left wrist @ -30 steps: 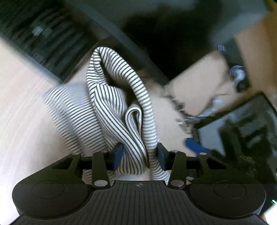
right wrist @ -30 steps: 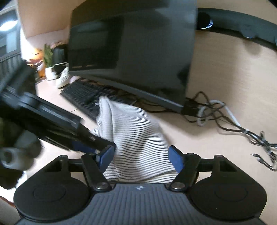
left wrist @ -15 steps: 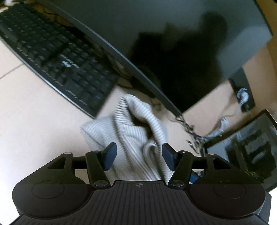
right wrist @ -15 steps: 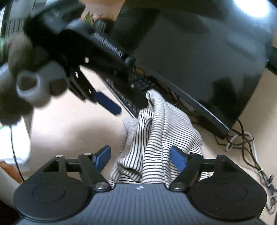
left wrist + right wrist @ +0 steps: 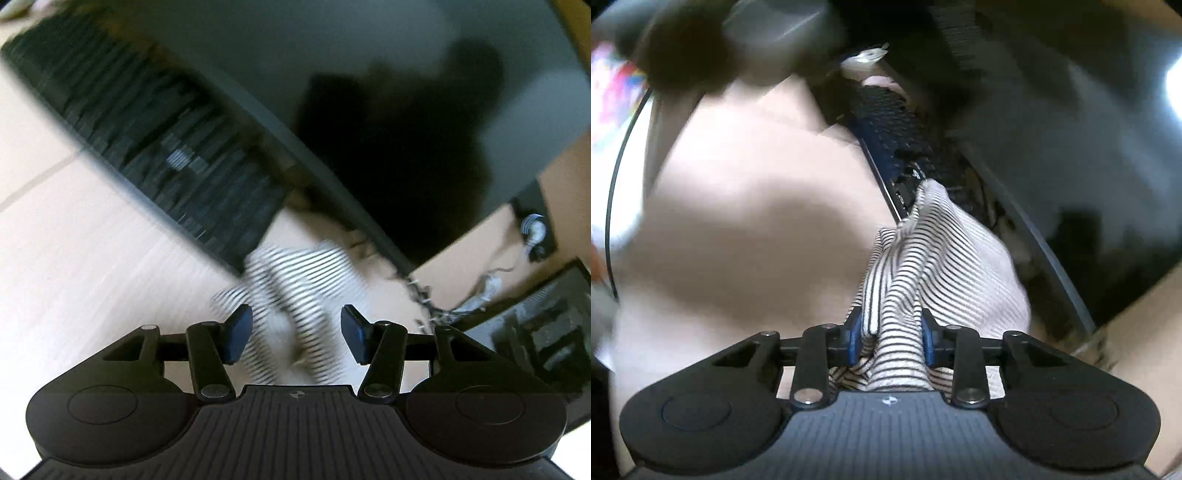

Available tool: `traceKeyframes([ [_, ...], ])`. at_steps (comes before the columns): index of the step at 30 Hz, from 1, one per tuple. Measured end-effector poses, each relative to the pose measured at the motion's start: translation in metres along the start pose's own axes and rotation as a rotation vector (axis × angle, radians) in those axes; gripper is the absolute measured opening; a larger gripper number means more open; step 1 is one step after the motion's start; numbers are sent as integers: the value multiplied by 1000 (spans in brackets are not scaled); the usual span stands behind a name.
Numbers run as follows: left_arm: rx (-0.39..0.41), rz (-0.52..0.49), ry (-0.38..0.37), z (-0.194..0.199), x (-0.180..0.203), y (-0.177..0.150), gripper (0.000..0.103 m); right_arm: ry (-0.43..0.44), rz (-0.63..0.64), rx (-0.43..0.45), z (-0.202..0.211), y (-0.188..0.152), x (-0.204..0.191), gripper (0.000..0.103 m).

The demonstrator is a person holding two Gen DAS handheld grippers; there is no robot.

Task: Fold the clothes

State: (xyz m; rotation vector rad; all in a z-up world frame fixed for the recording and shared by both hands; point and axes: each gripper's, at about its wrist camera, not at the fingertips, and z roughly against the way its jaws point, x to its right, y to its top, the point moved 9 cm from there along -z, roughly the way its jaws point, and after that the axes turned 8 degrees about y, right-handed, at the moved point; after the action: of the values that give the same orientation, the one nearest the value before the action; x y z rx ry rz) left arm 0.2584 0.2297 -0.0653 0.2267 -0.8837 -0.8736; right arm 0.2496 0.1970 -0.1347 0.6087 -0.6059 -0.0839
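A black-and-white striped garment (image 5: pixel 295 266) lies crumpled on the pale desk (image 5: pixel 92 277), up against the keyboard's end. In the left wrist view it is blurred and sits below and between the fingers of my left gripper (image 5: pixel 295 325). Those jaws are closing, but the blue pads stand clear of the cloth. In the right wrist view my right gripper (image 5: pixel 890 332) is closing, and its pads pinch a bunched fold of the striped garment (image 5: pixel 942 240).
A black keyboard (image 5: pixel 166 147) and a dark monitor (image 5: pixel 369 92) stand just behind the garment. Tangled cables (image 5: pixel 480 288) and a black box (image 5: pixel 546 332) lie to the right. A blurred hand (image 5: pixel 694 48) with the other tool crosses the right wrist view's top left.
My left gripper let go of the striped cloth and drew up and back from it. My right gripper rolled, came down and closed on a bunch of the cloth.
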Motion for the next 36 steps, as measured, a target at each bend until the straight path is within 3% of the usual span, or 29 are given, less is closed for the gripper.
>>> traceKeyframes([
  [4,30,-66,-81,1,37,11,57,-23,2,-24,0,4,-5,36],
  [7,7,-100,-95,-19,52,7,58,-3,-24,-18,0,6,-3,48],
  [9,-44,-93,-54,-39,43,-1,57,69,-107,15,13,3,5,56],
  [12,-93,-51,-8,-57,20,-14,50,218,-336,120,45,2,34,56],
  [13,-91,-46,-15,-56,19,-14,49,225,-415,149,53,0,49,56],
  [14,-89,-42,-21,-56,17,-14,49,225,-487,176,60,-2,63,55],
  [17,-88,-51,-23,-54,16,-16,50,152,-570,217,65,-6,92,35],
  [21,-88,-66,-13,-57,14,-20,50,180,-486,100,29,-15,57,20],
  [23,-93,-63,-3,-58,13,-21,51,165,-429,93,19,-14,38,20],
  [26,-84,-75,17,-54,9,-21,51,200,-473,103,24,-7,52,20],
  [28,-69,-88,47,-47,9,-18,51,233,-576,140,36,-14,81,27],
  [30,-56,-104,72,-36,12,-17,53,280,-721,168,40,-31,113,58],
  [32,-50,-115,91,-25,16,-17,64,332,-896,189,39,-55,147,72],
  [36,-86,-105,70,-15,30,-24,81,365,-1229,183,1,-119,180,72],
])
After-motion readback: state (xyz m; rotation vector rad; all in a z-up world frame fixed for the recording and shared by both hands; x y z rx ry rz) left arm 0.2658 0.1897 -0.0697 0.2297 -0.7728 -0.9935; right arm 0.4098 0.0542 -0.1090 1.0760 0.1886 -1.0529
